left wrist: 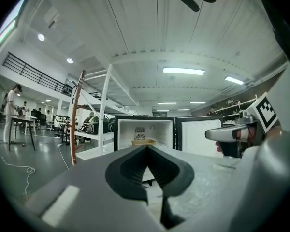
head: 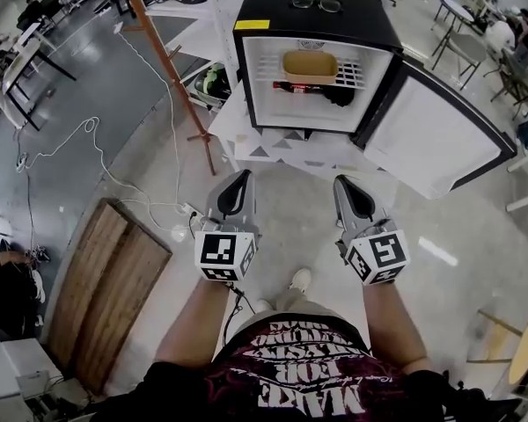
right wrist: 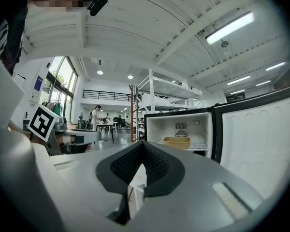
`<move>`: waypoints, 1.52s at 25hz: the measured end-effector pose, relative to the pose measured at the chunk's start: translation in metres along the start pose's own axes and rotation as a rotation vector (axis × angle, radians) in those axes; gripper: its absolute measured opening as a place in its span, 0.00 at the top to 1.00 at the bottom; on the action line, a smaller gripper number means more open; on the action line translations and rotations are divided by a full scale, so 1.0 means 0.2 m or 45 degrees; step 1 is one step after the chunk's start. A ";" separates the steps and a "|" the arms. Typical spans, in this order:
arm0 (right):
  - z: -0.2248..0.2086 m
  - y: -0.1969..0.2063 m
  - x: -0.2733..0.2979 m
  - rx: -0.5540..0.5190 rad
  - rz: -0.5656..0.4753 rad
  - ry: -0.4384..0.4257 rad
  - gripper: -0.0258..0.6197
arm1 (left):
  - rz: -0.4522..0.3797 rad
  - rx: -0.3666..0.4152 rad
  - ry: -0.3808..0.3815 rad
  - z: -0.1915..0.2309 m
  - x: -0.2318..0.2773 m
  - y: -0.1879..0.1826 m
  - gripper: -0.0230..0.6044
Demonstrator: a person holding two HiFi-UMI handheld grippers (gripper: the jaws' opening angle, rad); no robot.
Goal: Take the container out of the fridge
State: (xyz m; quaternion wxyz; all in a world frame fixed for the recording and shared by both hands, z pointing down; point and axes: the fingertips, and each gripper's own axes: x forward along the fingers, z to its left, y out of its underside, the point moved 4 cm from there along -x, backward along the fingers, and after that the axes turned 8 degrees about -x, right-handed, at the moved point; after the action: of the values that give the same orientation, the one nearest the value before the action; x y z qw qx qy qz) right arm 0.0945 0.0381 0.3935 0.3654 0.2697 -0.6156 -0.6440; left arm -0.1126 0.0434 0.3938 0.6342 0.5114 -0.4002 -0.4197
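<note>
- Both grippers are held side by side, well short of the fridge (head: 317,20). The left gripper (head: 240,181) has its jaws shut, pads meeting at the tip with nothing between them. The right gripper (head: 346,185) is the same, closed and empty.
- The container (head: 310,65) sits on the wire shelf (head: 363,74) inside the open fridge, left of centre and towards the front edge. Neither gripper touches it.
- Risk: the jaws are shut. Pushed in like this they would likely nudge the container deeper rather than grasp it, so they need to part first.
- Risk: the door (head: 431,139) hangs open on the right, close to the right gripper's likely path. A wide swing could knock it.
- Risk: a grip on one thin rim alone could tilt the container. It might also catch on the shelf wires as it slides out.
- Risk: a pair of glasses (head: 316,3) lies on the fridge top, and a bump to the cabinet could shift them.
- Risk: dark items (head: 321,89) lie under the shelf, and a dropped container would land on them.
- Container: tan, oblong, rounded corners, open top, matte walls. It looks light and empty.
- Fridge: glossy black shell, white moulded liner, white wire shelf.
- Gripper pads: black, ribbed and rubbery-looking, set in smooth grey shells.
</note>
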 end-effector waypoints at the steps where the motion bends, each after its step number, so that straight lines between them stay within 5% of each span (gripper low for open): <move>1: -0.02 0.01 0.01 0.002 0.002 -0.003 0.92 | 0.005 -0.002 -0.007 0.01 0.02 0.00 0.96; 24: -0.39 -0.05 0.26 -0.004 -0.046 -0.131 0.92 | -0.029 0.053 -0.128 -0.05 0.35 -0.09 0.96; 38: -0.48 -0.04 0.35 0.020 -0.040 -0.078 0.92 | -0.006 0.075 -0.080 -0.02 0.47 -0.10 0.96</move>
State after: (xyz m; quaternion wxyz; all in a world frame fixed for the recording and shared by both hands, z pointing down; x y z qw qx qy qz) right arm 0.1278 -0.0758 0.3827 0.3341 0.2625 -0.6272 -0.6527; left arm -0.0815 -0.0470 0.3802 0.6050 0.5175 -0.4307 -0.4251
